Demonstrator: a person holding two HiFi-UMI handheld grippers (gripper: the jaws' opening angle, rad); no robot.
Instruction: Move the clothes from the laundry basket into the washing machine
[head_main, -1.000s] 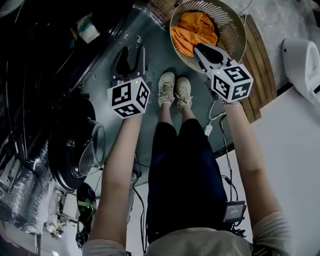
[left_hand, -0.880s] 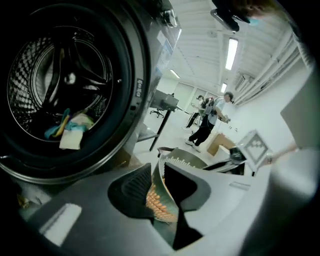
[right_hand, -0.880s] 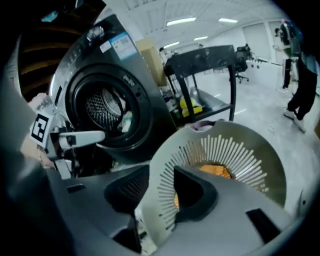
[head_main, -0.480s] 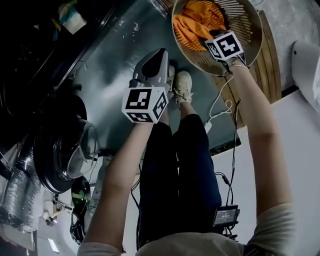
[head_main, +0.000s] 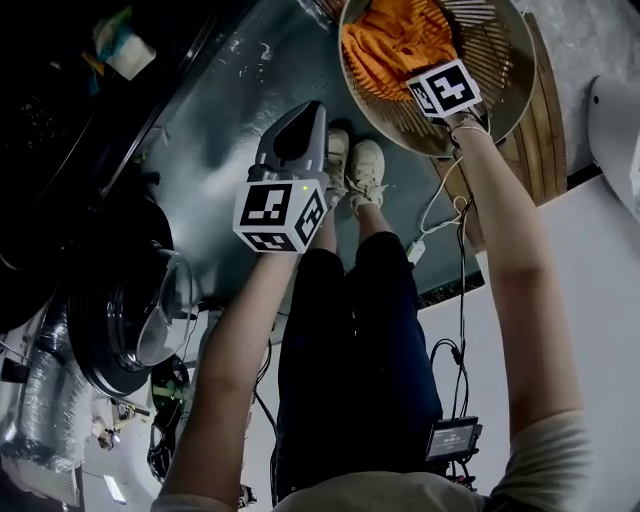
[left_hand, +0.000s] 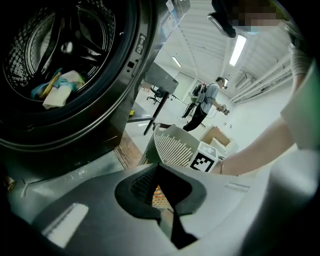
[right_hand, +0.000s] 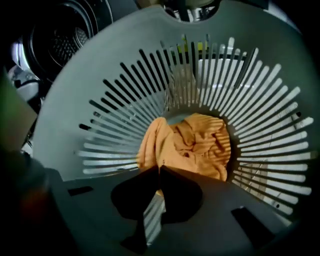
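An orange garment (head_main: 392, 42) lies in the round slatted laundry basket (head_main: 500, 95), and in the right gripper view the garment (right_hand: 192, 145) fills the basket's bottom. My right gripper (right_hand: 160, 167) reaches down into the basket with its jaws shut on the garment's near edge. In the head view only its marker cube (head_main: 443, 88) shows. My left gripper (head_main: 310, 112) hangs over the floor beside the shoes, shut and empty. In the left gripper view its tips (left_hand: 159, 166) point toward the basket (left_hand: 172, 145). The washing machine drum (left_hand: 60, 65) stands open with clothes (left_hand: 56, 90) inside.
The machine's open door (head_main: 160, 310) is at the left of the head view. The person's shoes (head_main: 352, 170) stand between machine and basket. A wooden board (head_main: 545, 120) lies under the basket and a white cable (head_main: 440, 215) trails beside it. Another person (left_hand: 204, 102) stands far off.
The right gripper dropped into the basket onto the orange garment and its jaws closed. The left gripper's jaws went from open to shut as it shifted right toward the shoes.
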